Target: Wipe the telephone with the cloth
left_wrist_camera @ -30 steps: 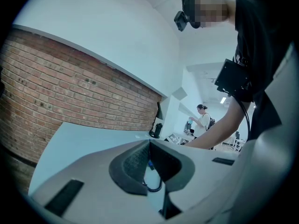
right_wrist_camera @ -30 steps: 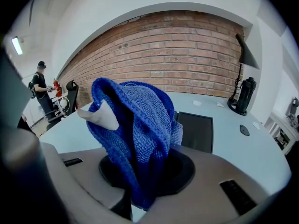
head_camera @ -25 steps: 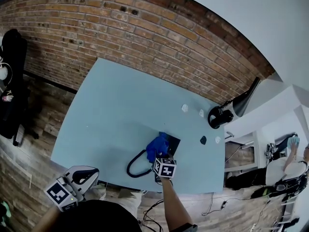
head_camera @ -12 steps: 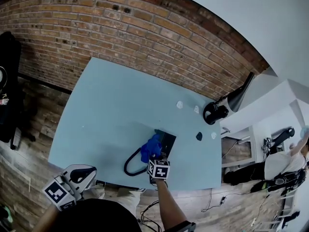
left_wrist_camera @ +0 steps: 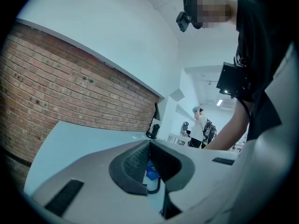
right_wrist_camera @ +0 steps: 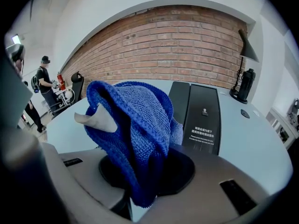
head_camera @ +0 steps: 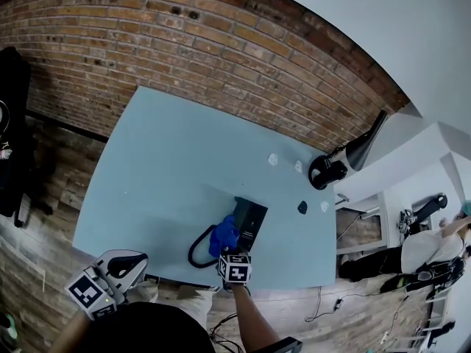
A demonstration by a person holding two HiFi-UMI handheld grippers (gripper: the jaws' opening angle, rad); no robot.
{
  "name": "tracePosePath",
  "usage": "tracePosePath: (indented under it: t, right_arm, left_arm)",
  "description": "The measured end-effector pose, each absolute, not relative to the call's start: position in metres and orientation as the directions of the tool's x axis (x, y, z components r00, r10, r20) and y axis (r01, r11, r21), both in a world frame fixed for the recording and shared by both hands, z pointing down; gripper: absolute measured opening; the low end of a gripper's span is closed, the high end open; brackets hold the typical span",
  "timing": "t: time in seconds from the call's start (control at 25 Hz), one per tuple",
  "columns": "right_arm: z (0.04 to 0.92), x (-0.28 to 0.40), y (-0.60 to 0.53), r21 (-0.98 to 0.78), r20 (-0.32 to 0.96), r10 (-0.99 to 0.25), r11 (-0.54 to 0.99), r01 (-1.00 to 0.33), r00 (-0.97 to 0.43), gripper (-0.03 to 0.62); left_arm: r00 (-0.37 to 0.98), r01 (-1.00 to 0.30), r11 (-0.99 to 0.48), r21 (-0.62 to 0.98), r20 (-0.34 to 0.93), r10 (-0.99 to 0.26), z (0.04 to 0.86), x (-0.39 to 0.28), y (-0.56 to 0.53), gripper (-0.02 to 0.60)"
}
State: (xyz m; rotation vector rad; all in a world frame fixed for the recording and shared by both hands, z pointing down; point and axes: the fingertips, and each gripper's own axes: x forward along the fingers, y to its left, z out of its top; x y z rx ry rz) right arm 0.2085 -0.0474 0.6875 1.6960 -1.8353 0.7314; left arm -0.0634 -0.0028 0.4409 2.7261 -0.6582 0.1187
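**Right tongs (right_wrist_camera: 147,171) grip the cloth (right_wrist_camera: 135,125) by the telephone (right_wrist_camera: 201,118)**

The right tongs are clamped on the blue cloth, which bunches up above them just beside the left side of the black telephone. The telephone lies close to the near edge of the table (head_camera: 169,168), toward its right corner. Its black cord (head_camera: 197,252) loops off to the left. The left tongs (left_wrist_camera: 149,169) have their tips together with nothing between them and hang off the table's near-left corner.
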Motion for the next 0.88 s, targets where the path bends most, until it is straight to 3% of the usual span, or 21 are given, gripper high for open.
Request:
tracePosePath:
  t: [0.2, 0.36, 0.44, 0.64, 0.8, 0.88]
  right_arm:
    - [0.695, 0.202, -0.037, -0.079, 0.756, -0.645, 0.080, -0.994, -0.112, 0.097]
    - [0.689, 0.202, -0.022, -0.062, 0.873, -0.457, 0.237, -0.969, -0.168, 0.097]
    - [0.664, 0.208, -0.029, -0.028, 0.885, -0.430, 0.332, -0.943, -0.178, 0.097]
    - [0.565, 0.235, -0.099, -0.059, 0.789, -0.557, 0.352, -0.934, -0.260, 0.098]
    - [0.499, 0.274, -0.164, 0.045, 0.587, -0.794, 0.228, -0.973, -0.159, 0.098]
    - [0.495, 0.288, -0.180, 0.105, 0.510, -0.855, 0.171, -0.980, -0.095, 0.097]
  left_arm:
    - [0.888, -0.459, -0.842, 0.284, 0.164, -0.429, 0.442, -0.064, -0.005, 0.012]
    - [0.881, -0.473, -0.832, 0.289, 0.167, -0.443, 0.441, -0.069, -0.009, 0.012]
    - [0.877, -0.480, -0.827, 0.293, 0.170, -0.449, 0.443, -0.072, -0.011, 0.012]
    - [0.871, -0.490, -0.819, 0.297, 0.184, -0.455, 0.446, -0.071, -0.014, 0.012]
    - [0.870, -0.493, -0.816, 0.304, 0.202, -0.450, 0.448, -0.064, -0.012, 0.012]
    - [0.863, -0.505, -0.806, 0.310, 0.215, -0.457, 0.449, -0.064, -0.010, 0.012]
